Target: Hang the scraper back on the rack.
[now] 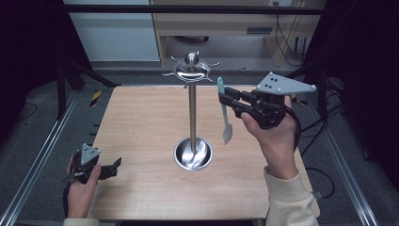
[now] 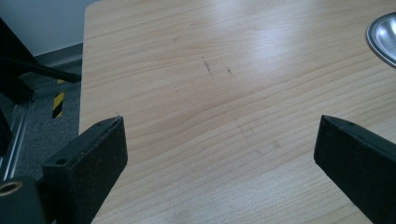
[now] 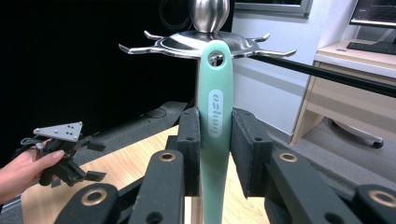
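Right gripper [image 3: 215, 154] is clamped on the mint spatula's [image 3: 215, 116] handle, spatula upright, long axis parallel to the steel hook stand [image 1: 192, 108]. Its hang hole sits just beside the stand's top hooks, on the right-hand side. Left gripper [image 2: 219, 140] is spread wide, holding nothing, well apart from the stand, low over the table [image 1: 141, 122].

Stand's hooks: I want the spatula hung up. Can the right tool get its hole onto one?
Probably yes: the right tool holds the spatula upright, its hole level with the stand's hooks, nothing between them.
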Demonstrator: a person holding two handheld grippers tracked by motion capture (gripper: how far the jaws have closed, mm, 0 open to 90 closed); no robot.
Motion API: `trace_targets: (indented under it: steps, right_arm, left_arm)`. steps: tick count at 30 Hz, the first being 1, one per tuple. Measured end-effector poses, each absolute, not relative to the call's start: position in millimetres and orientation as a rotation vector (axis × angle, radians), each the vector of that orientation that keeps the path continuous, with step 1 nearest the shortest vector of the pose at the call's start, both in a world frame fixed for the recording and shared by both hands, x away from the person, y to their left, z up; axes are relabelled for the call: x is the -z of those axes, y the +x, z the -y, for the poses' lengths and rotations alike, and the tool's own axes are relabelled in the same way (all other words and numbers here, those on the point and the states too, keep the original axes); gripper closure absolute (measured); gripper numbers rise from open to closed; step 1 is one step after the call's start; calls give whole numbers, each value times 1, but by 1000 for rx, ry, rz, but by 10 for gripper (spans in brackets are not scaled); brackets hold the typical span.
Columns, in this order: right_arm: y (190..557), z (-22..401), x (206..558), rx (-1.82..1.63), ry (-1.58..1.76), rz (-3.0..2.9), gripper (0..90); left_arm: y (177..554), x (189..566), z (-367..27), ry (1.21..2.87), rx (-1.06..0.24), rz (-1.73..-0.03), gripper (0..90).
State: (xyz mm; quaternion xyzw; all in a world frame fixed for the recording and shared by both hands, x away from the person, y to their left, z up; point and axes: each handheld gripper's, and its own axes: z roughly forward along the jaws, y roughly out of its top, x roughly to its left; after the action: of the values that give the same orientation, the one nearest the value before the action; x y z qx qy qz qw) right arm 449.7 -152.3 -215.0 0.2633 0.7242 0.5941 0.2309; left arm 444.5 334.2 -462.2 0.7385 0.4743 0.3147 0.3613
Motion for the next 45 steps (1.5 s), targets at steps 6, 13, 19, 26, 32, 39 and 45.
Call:
trace_targets:
  steps: [6,13,19,26,32,39,45]
  right_arm:
    - [452,147,217,-1634,719,-2000,741]
    - [454,143,217,-1614,716,-2005,740]
    - [458,139,221,-1600,722,-2006,740]
    - [460,136,223,-1609,730,-1997,740]
    - [463,134,225,-1616,726,-1996,740]
    - [464,130,227,-1625,729,-1985,740]
    - [464,130,228,-1635,729,-1978,739]
  left_arm:
    - [445,463,-333,1908,-807,-1220,24]
    - [445,463,-333,1912,-804,-1218,24]
    - [445,463,-332,1917,-801,-1219,24]
    - [445,464,-332,1922,-801,-1216,24]
    - [445,464,-331,1926,-799,-1212,24]
    - [446,464,-330,1926,-796,-1213,23]
    - [445,464,-331,1924,-796,-1213,24]
